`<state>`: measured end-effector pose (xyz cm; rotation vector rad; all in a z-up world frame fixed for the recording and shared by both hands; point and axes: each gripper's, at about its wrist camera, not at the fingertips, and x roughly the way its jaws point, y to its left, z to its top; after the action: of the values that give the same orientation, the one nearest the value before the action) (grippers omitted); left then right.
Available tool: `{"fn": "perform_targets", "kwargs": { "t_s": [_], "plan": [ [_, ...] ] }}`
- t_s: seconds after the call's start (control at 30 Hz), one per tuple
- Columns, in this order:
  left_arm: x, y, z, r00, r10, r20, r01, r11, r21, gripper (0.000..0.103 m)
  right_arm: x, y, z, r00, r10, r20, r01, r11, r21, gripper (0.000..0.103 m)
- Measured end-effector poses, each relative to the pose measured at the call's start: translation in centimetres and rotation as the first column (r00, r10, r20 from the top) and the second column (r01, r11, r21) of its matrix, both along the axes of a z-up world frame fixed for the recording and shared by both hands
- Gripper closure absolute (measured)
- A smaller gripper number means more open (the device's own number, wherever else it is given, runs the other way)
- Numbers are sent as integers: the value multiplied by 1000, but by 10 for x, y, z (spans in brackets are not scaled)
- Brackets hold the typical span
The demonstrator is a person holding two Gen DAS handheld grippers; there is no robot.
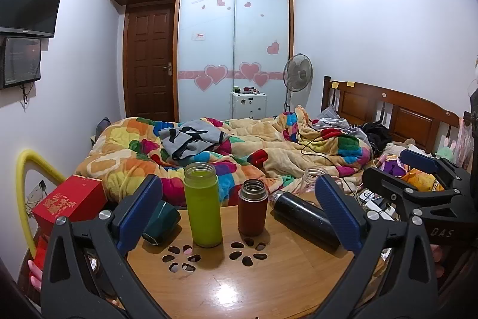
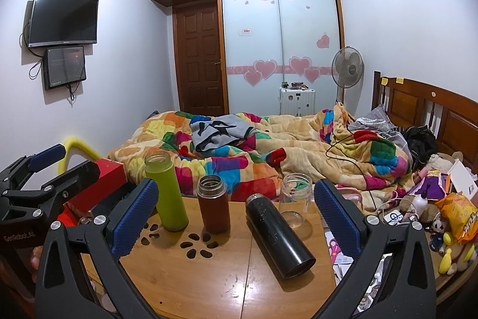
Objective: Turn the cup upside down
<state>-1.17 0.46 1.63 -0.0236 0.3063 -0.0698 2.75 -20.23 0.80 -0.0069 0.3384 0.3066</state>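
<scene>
On the wooden table point(image 1: 227, 286) point(image 2: 209, 283) stand a lime-green cup point(image 1: 203, 205) point(image 2: 166, 193) and a brown cup point(image 1: 252, 208) point(image 2: 213, 204), both upright with open mouths. A black cup point(image 1: 304, 218) point(image 2: 279, 235) lies on its side. A clear glass jar point(image 2: 294, 204) point(image 1: 313, 178) stands upright behind it. A dark green cup point(image 1: 161, 221) lies tipped at the left. My left gripper point(image 1: 239, 214) is open and empty, near the table's front. My right gripper point(image 2: 236, 217) is open and empty, with the brown and black cups between its fingers in view.
A red box point(image 1: 71, 199) point(image 2: 98, 184) sits at the table's left edge beside a yellow hose point(image 1: 24, 190). A bed with a colourful blanket point(image 1: 224, 151) lies behind the table. Toys, snack bags and cables point(image 2: 442, 214) clutter the right side.
</scene>
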Motion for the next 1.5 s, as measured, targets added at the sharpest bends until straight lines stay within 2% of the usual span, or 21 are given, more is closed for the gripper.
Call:
{"fn": "perform_targets", "kwargs": {
  "t_s": [0.93,1.2,1.37,1.5],
  "plan": [
    [-3,-5,-1,1000,-6,4,6,1000,-8,0,-2,4,2,1000,5,5,-5,1000,-1,0],
    [-5,-9,0,1000,-15,3,15,1000,14,0,-1,4,1,1000,3,2,-3,1000,0,0],
    [6,-9,-4,1000,4,-14,-3,999,37,0,3,1,-2,1000,2,-5,-1,1000,10,0],
    [36,2,-20,996,29,-82,-25,998,49,0,10,-4,-12,1000,0,-28,1,1000,14,0]
  ]
}}
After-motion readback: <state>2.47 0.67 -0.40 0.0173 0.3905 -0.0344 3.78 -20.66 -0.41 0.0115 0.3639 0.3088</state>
